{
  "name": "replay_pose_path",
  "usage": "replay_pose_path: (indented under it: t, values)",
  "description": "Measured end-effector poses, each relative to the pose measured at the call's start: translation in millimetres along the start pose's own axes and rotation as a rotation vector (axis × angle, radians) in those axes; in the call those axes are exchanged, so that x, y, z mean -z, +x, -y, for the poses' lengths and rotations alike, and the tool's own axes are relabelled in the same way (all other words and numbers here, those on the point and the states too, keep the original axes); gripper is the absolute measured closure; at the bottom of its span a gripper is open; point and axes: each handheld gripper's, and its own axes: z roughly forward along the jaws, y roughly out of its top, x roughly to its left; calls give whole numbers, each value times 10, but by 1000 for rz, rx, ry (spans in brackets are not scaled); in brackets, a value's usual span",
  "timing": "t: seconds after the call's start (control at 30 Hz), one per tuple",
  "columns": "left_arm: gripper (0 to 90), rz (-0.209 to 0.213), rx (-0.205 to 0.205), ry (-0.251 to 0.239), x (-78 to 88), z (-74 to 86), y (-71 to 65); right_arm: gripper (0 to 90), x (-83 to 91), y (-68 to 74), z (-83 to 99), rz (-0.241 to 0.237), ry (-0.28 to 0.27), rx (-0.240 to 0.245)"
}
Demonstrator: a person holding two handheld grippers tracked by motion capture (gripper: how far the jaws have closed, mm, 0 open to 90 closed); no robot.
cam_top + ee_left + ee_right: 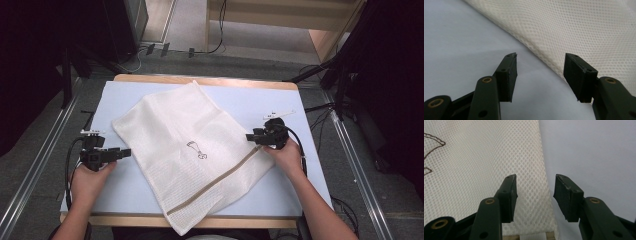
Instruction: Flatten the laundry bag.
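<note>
**Mesh bag flat, both grippers closing in on its edges**

Mesh laundry bag point(192, 152) lay spread flat and skewed across the pale blue table point(295, 185), with its tan zipper point(220, 180) running along the near right edge and 1 near corner hanging over the table's front lip. A small dark embroidered mark point(196, 149) sat near the bag's middle.

At the left, the left gripper point(125, 152) pointed at the bag's left edge, just beside it and not touching in the high view. In the left gripper view its 2 jaws stood apart with nothing between the pads point(510, 75); only bare table lay in the gap, and the mesh edge passed just ahead of the right-hand jaw.

At the right, the right gripper point(250, 137) sat at the bag's right corner, near the zipper's far end. Its jaws also stood wide and empty, straddling the bag's side edge in the right gripper view, with mesh point(486, 157) under the left jaw.

By my reading, the work was at the approach stage: neither edge had been pinched yet. Gripping both sides, then lifting, folding or straightening the bag, all appeared to remain.
</note>
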Motion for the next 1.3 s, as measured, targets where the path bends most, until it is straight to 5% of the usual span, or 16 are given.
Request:
replay_pose_path:
  t: [0.3,0.4,0.5,0.6,0.7,0.8,1.03,1.3]
  values:
    - [479,-38,-73,5,-209,-24,-305,532,-179,18,-6,0,40,19]
    - [581,-72,-121,9,-258,-32,-386,540,-206,15,-1,-2,46,14]
    - [705,-76,-122,8,-262,-37,-373,607,-216,39,-1,16,48,28]
    - [785,46,-53,30,-277,-62,-264,694,-225,82,-11,39,56,36]
    - [856,54,-68,38,-295,-73,-293,811,-237,113,-22,29,67,39]
    - [875,62,-93,48,-289,-133,-284,832,-233,152,-38,39,79,47]
    - [880,63,-91,-3,-286,-328,-214,828,-145,165,-1,38,87,36]
    - [881,76,-123,-12,-518,-699,-140,826,22,291,211,33,86,38]
